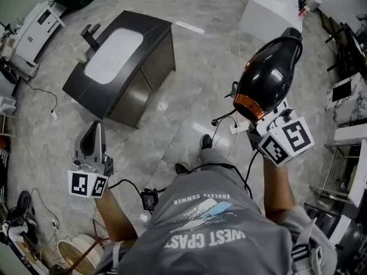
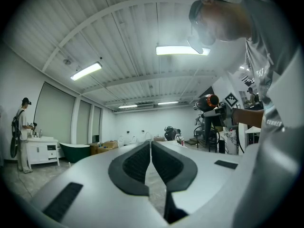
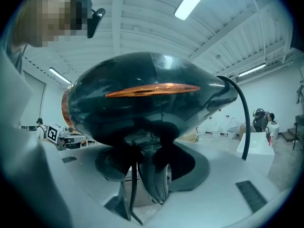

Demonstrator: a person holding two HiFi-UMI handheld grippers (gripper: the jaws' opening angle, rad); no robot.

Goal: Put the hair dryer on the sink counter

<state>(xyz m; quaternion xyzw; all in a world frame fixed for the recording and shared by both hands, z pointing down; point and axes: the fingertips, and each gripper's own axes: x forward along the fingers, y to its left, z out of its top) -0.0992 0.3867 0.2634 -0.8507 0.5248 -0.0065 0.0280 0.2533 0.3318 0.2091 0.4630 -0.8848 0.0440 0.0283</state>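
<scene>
Got the left gripper (image 1: 92,135) hanging low over the floor (image 1: 200,56), jaws pinched together, nothing in them. Got the right gripper (image 1: 261,126) up higher, jaws fairly wide and clamped on the handle of the hair dryer (image 1: 266,73). So that's held up in the air, glossy black with a copper ring, cord (image 1: 223,118) dangling underneath. Further out, spotted the sink counter (image 1: 155,33), well apart from both: dark top, white basin (image 1: 112,53), black faucet (image 1: 90,37).

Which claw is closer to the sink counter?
Left. The left claw, shut and empty, is just short of the sink counter; the right claw, gripping the hair dryer, is well off to its right.
</scene>
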